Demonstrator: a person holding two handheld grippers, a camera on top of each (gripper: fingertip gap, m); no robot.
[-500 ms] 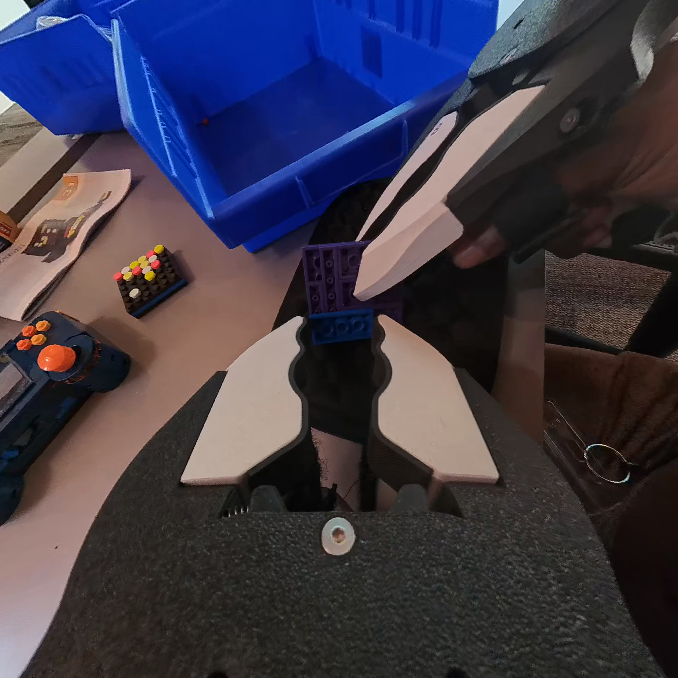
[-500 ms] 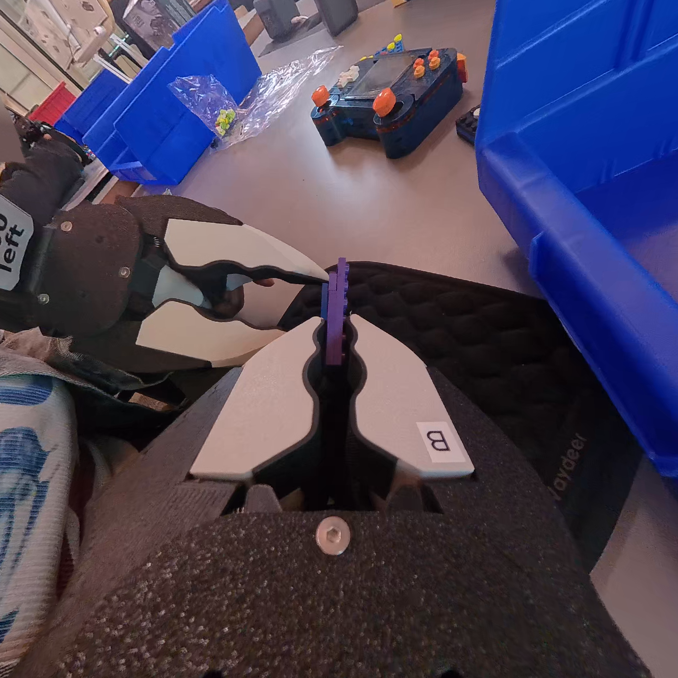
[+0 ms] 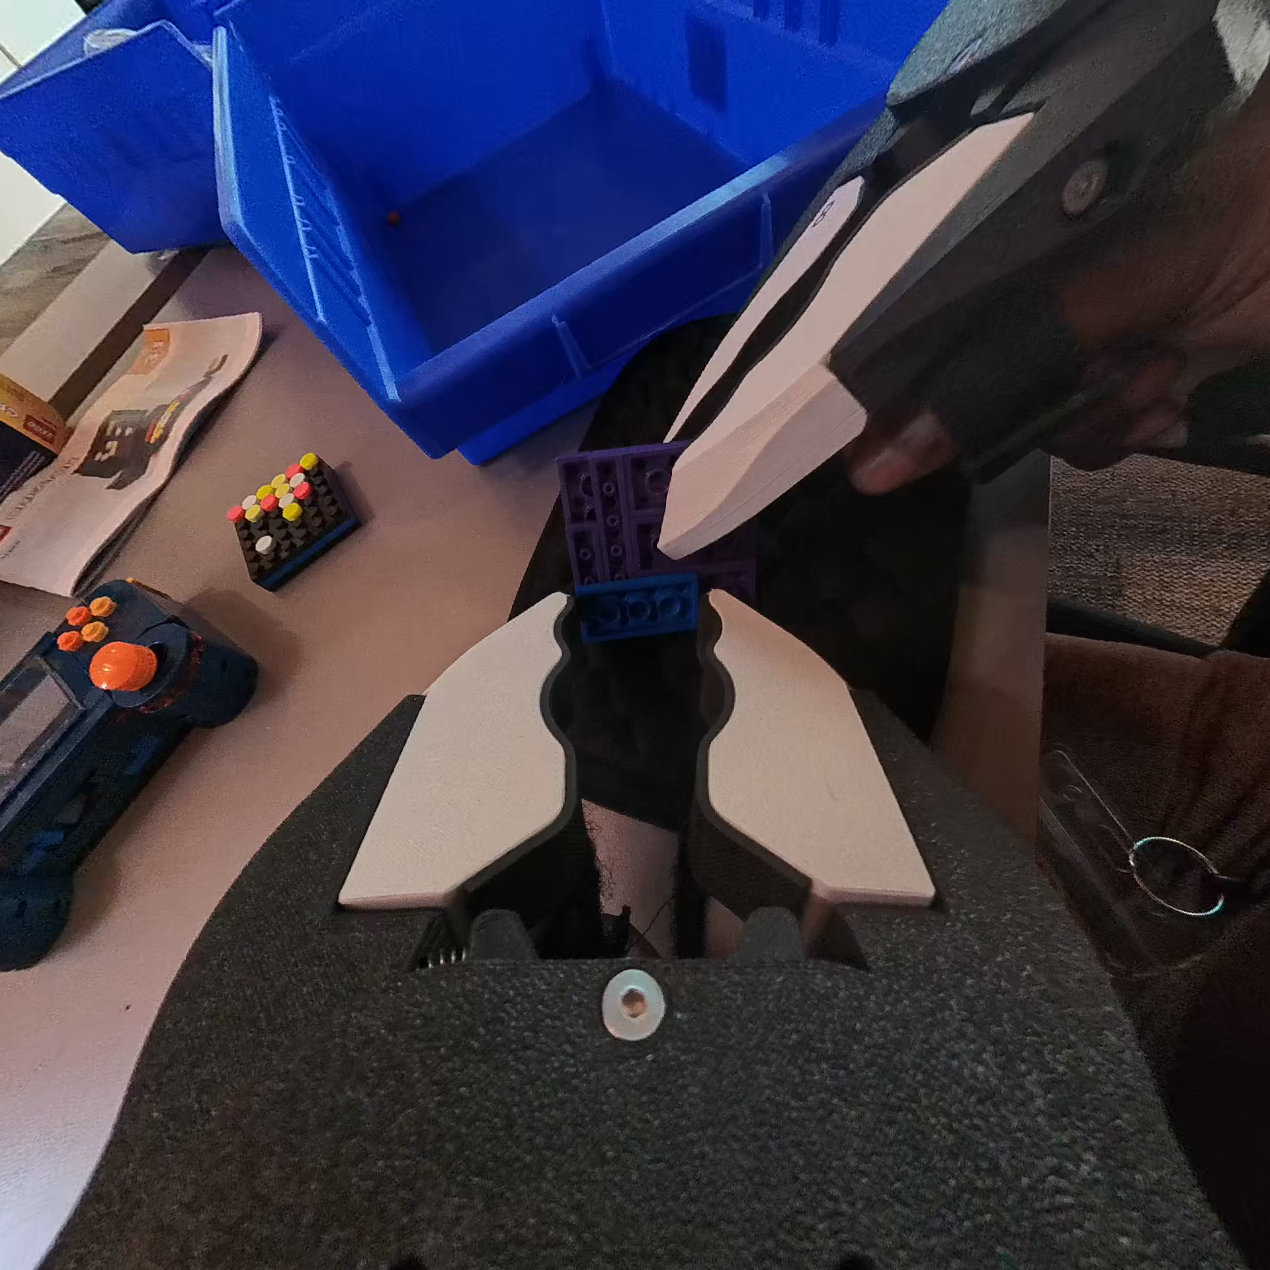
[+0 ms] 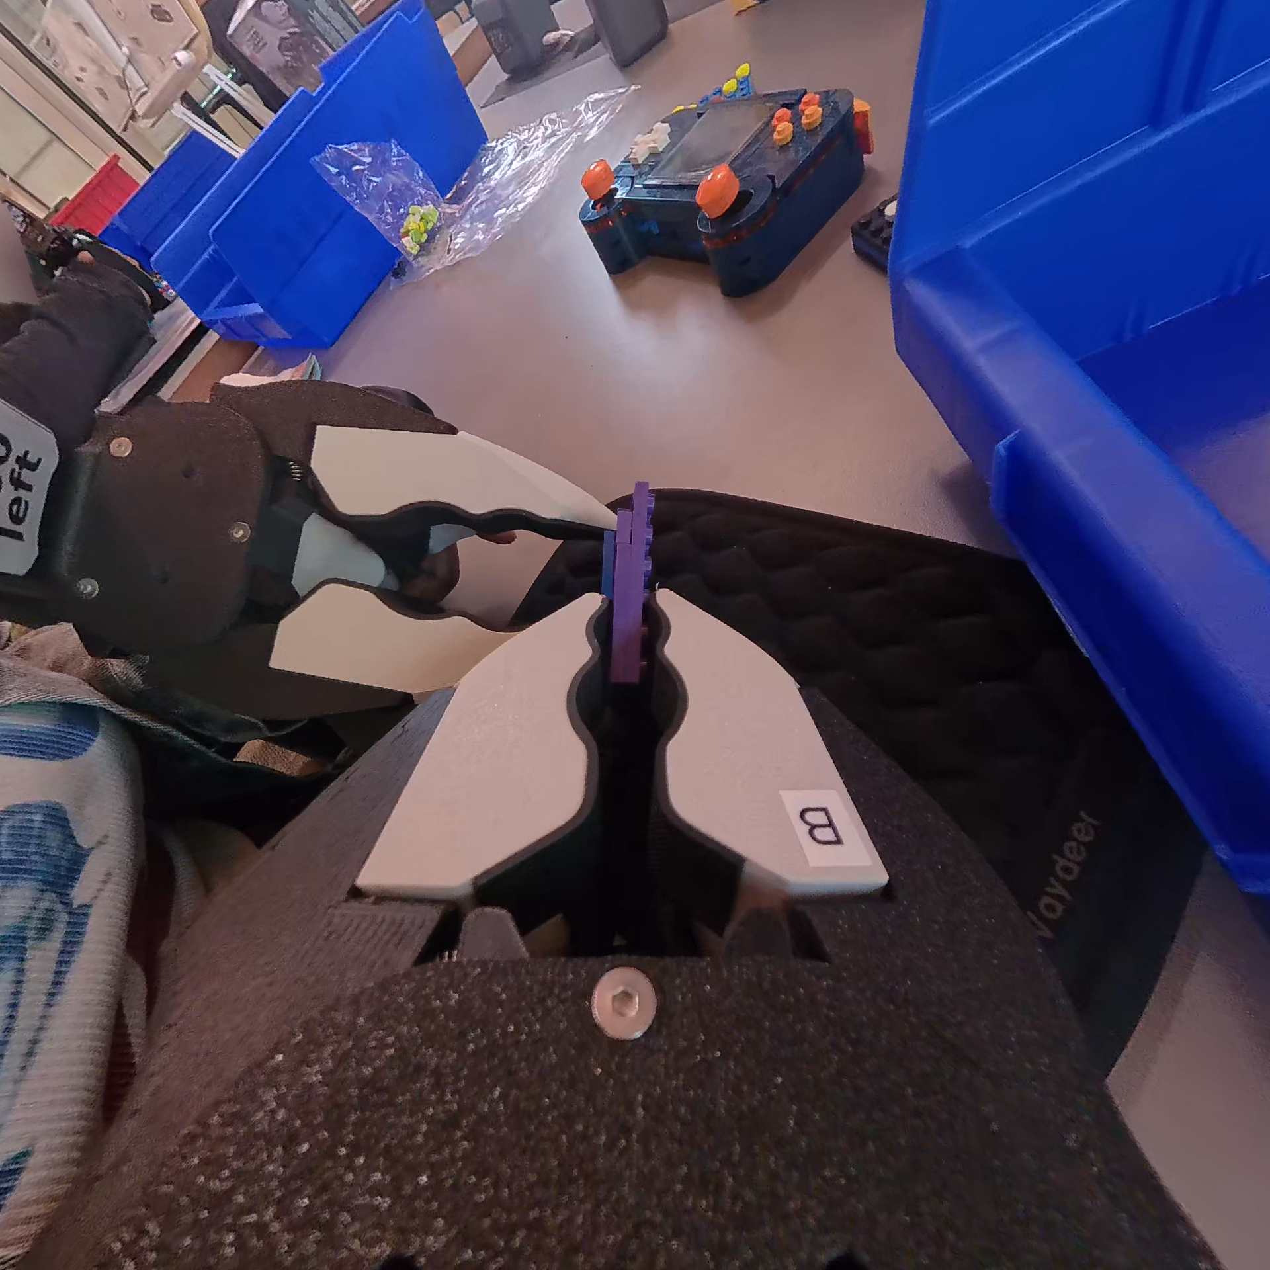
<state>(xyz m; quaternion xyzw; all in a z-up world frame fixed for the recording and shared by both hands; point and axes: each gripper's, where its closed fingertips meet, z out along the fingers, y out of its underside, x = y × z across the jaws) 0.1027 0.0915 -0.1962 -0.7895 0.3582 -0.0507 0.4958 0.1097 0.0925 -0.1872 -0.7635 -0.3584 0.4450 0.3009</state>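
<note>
R gripper [image 4: 624, 598]: jaws closed on purple brick plate assy [image 4: 631, 591], held edge-on and upright between fingertips, above black quilted pad [image 4: 893, 618]. Small blue brick [image 3: 639, 608] stuck on plate's near face, at lower edge in L wrist view. L gripper [image 3: 639, 605]: jaws part-way apart, one fingertip either side of blue brick; contact w/ brick cannot be confirmed, tips at most just touching its ends. In R wrist view, L gripper [image 4: 591, 529] seen coming in from the left, upper fingertip against plate assy, lower finger well below it. Person's hand [image 3: 1134, 330] wrapped round R gripper body, seen at right in L wrist view. Large blue bin [image 3: 481, 240] beyond the grippers, on grey table [image 4: 618, 357]; near corner of bin just beside pad. Second blue bin [image 3: 103, 137] farther left. Left of L gripper on table: dark-blue brick-built handheld console [image 3: 103, 701] w/ orange buttons; small black studded plate [image 3: 292, 515] carrying red, yellow, white round studs; open instruction booklet [image 3: 130, 440]. Farther off in R wrist view: clear plastic bag [image 4: 447, 185] w/ yellow-green pieces, lying next to a row of blue bins [image 4: 309, 206].
</note>
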